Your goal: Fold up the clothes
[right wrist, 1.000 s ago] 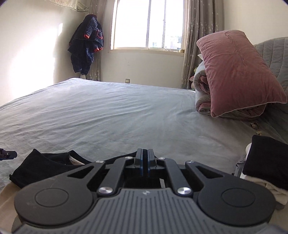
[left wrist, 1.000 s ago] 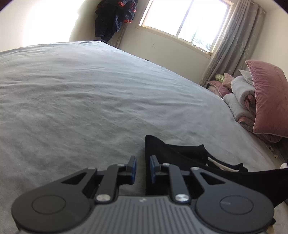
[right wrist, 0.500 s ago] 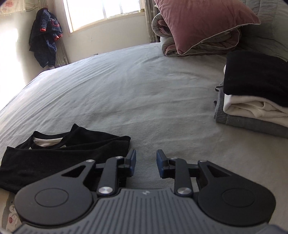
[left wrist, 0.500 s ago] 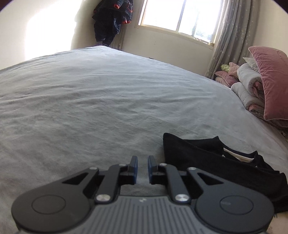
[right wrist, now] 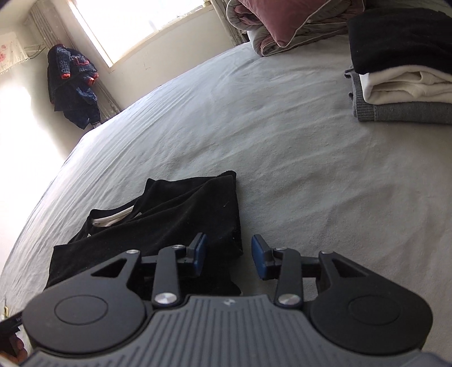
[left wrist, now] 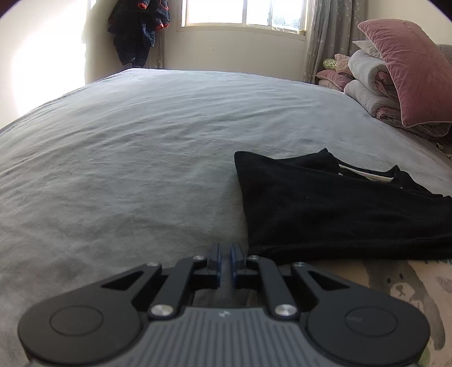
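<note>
- The left gripper [left wrist: 225, 248] hovered low over the near edge of the bed. Its black fingers with blue pads were drawn nearly together, only a slit between them and nothing in it.
- Just right of those fingertips lay the near hem of the folded black long-sleeved garment [left wrist: 339, 209], apart from the pads.
- A pale cloth printed with a cartoon bear [left wrist: 401, 288] showed beside the left gripper, under the garment's near edge.
- The right gripper [right wrist: 228, 248] was tilted over the garment's [right wrist: 169, 214] other end. Its jaws, on the move a moment earlier, stood apart, and the garment's near right corner showed in the gap, closer to the left-hand pad [right wrist: 199, 254]. Neither pad pressed on the fabric.
- The black garment lay flat in a long band across the near part of the wrinkled grey bedsheet [left wrist: 127, 141], with a white inner neckband showing at its far edge.
- Farther along the sheet [right wrist: 310, 169], well apart from the garment, stood a pile of folded clothes: a grey knit piece [right wrist: 404, 111] at the bottom, a cream piece [right wrist: 406, 84] on it and a black piece [right wrist: 401, 36] on top.
- At the head of the bed a dusty-pink velvet pillow [left wrist: 406, 70] leaned on a rolled grey quilt [left wrist: 367, 79].
- Beyond the bed, a sunlit window [left wrist: 243, 11] sat in the cream wall, with a grey patterned curtain [left wrist: 319, 36] to one side.
- A dark blue jacket with red trim [left wrist: 138, 31] hung in the corner on the window's other side.
</note>
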Motion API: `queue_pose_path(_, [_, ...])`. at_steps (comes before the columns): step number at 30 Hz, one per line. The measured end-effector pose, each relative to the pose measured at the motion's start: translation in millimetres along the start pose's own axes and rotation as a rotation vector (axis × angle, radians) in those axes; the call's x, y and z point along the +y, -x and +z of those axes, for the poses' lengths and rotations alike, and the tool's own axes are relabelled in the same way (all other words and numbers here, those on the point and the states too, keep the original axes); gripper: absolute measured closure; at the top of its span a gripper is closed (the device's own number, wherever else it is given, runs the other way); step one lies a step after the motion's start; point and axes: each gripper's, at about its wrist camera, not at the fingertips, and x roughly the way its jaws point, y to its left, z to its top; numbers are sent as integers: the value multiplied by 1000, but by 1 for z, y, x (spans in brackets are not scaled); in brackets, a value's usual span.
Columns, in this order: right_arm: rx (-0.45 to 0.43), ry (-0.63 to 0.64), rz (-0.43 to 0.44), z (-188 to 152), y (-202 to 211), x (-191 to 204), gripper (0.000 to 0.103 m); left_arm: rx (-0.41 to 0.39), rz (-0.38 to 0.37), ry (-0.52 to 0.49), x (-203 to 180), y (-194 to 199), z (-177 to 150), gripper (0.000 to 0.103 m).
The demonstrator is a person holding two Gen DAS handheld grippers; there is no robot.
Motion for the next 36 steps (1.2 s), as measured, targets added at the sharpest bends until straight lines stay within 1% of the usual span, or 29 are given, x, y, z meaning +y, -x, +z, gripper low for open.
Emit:
queue_pose_path(1, [-9,6,-6,0,2,3,87,-1,-1,10,2,2,0,95])
queue_pose_path(3, [-30,36,-21,-1,9,11,89,-4,-12,76,10,7,5,95])
queue_pose_path(5, [-58,52,-17,-1,20,17,89,-22,-40,155,20,12,8,94])
queue_pose_path(6, [-68,51,-9,-1,24,18,89,-30,-66,184,23,15,8,91])
queue_pose_path(8, [-73,34,14,0,30,17,89,-19,-111,224,27,16,11,77])
queue_pose_path(9, [-65,32,15,0,30,17,89,-7,-132,252,28,15,12,65])
queue_pose_path(10, [-56,31,14,-1,29,16,89,7,-154,284,30,14,13,62])
queue_pose_path(12, [-43,43,-11,-5,25,14,89,43,-193,342,31,8,15,62])
queue_pose_path(13, [-37,48,-27,-8,22,12,88,55,-199,354,29,6,15,62])
queue_pose_path(15, [-34,38,-44,-15,17,6,85,75,-192,335,22,3,14,64])
queue_pose_path(17, [-46,13,-35,-20,16,0,83,74,-194,295,13,2,12,81])
queue_pose_path(18, [-54,-1,-24,-21,16,-3,83,63,-189,276,9,3,11,85])
queue_pose_path(19, [-54,-8,-18,-21,16,-4,83,44,-172,261,6,5,10,93])
queue_pose_path(21, [-58,-3,-10,-19,18,-3,83,9,-145,247,3,8,10,95])
queue_pose_path(22, [-66,12,-9,-18,20,0,87,-3,-142,269,7,10,12,95])
queue_pose_path(24, [-82,35,-8,-15,24,4,88,-22,-138,305,14,13,16,95])
queue_pose_path(26, [-78,53,-20,-14,24,5,88,-3,-127,298,17,11,17,95])
queue_pose_path(27, [-57,66,-39,-15,21,5,87,14,-110,281,16,8,15,95])
queue_pose_path(28, [-25,80,-57,-18,15,4,85,33,-95,254,15,4,12,94])
queue_pose_path(29, [-15,84,-64,-21,12,2,82,38,-84,229,13,3,11,94])
queue_pose_path(31, [-39,83,-70,-22,15,3,60,28,-64,188,8,6,12,90])
queue_pose_path(33, [-70,89,-88,-20,20,7,54,-12,-37,176,6,15,16,85])
queue_pose_path(35, [-108,121,-110,-17,26,14,54,-70,-41,162,3,22,18,82])
queue_pose_path(36, [-133,158,-123,-17,28,21,54,-100,-50,155,2,26,20,77])
